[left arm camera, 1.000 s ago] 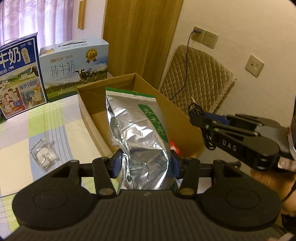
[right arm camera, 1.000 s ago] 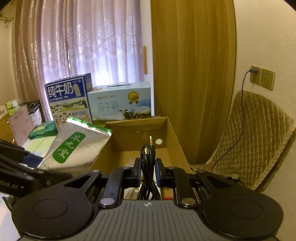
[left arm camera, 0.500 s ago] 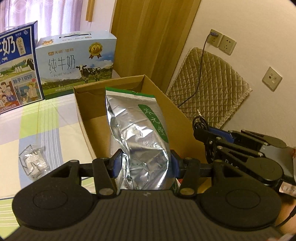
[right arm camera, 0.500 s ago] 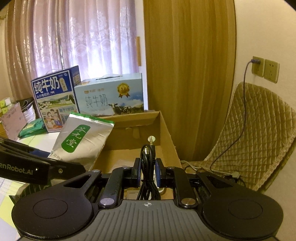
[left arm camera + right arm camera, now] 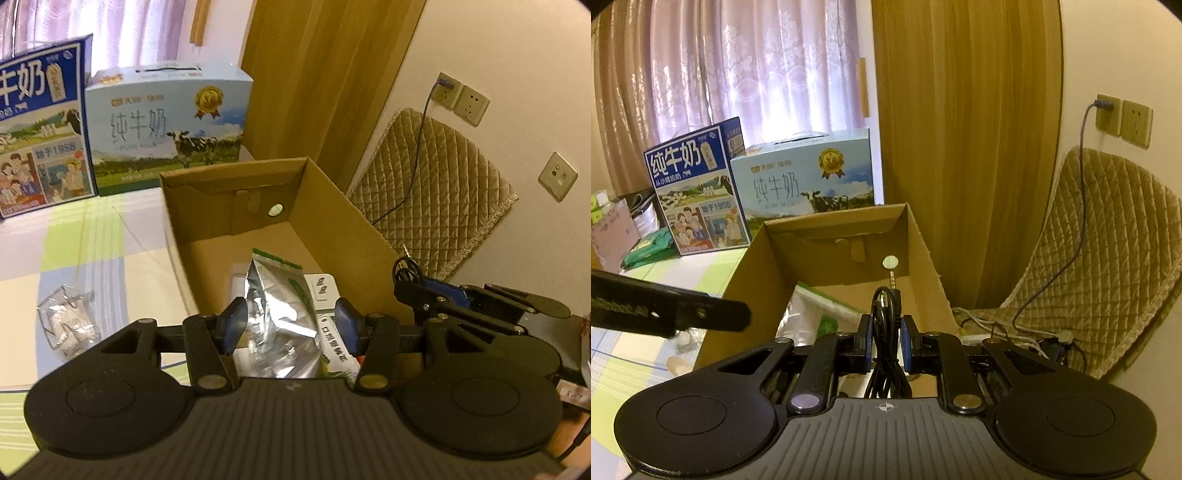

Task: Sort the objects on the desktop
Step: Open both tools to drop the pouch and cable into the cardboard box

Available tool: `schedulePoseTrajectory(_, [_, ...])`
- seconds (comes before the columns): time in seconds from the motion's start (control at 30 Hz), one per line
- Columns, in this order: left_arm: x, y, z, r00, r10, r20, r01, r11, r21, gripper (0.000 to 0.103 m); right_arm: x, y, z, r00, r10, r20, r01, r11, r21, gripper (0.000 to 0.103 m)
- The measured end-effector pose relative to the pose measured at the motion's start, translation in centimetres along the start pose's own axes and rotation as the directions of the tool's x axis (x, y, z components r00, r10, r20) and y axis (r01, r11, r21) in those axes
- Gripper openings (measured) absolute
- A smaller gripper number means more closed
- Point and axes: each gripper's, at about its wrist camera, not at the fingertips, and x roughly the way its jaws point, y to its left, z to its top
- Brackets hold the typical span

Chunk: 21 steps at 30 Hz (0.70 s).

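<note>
The silver foil bag (image 5: 277, 306) with a green label lies low inside the open cardboard box (image 5: 229, 184), apart from the pads of my left gripper (image 5: 290, 326), which stands open above the box's near end. From the right wrist view the bag (image 5: 812, 314) shows against the box's left wall (image 5: 753, 280). My right gripper (image 5: 886, 343) is shut on a coiled black audio cable (image 5: 886, 306), its jack plug pointing up, over the box's near right edge. In the left wrist view that gripper (image 5: 410, 284) sits just right of the box.
Two milk cartons (image 5: 166, 125) (image 5: 37, 140) stand behind the box on the checked tablecloth. A clear packet of white pieces (image 5: 68, 326) lies left of the box. White packets (image 5: 325, 291) lie in the box. A quilted cushion (image 5: 1108, 258) leans on the right wall under sockets.
My left gripper let go of the foil bag, which dropped from upright between the fingers down into the box. The right gripper has kept its hold on the cable and come closer to the box.
</note>
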Motion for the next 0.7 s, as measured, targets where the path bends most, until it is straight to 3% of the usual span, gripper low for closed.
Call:
schedulePoseTrajectory(0.43, [-2.3,1.9,-1.5,1.000,0.023,0.013,-0.023,1.000,-0.011,0.048,0.5,1.1,0.1,0.999,0.043,-0.019,-0.043,0.999,0.013,0.013])
schedulePoseTrajectory(0.47, [-2.4,2.1,-1.6,1.000,0.023,0.014,-0.022,1.000,-0.013,0.048,0.5,1.1,0.2,0.999,0.036,-0.018,-0.036,0.999,0.016,0.022])
schedulePoseTrajectory(0.5, [-2.4,2.2,-1.7,1.000,0.023,0.015,-0.023,1.000,-0.016,0.048,0.5,1.1,0.2,0.999,0.029,-0.015,-0.029,0.999,0.021,0.041])
schedulePoseTrajectory(0.57, [-2.6,2.6,-1.9,1.000,0.026,0.016,-0.025,1.000,-0.018,0.048,0.3,0.8,0.3,1.000,0.025,0.001,-0.025,0.999,0.042,0.058])
schedulePoseTrajectory(0.7, [-3.0,3.3,-2.4,0.999,0.035,0.016,-0.034,0.999,-0.028,0.050,-0.3,0.4,0.2,1.000,0.021,0.008,-0.021,0.999,0.046,0.058])
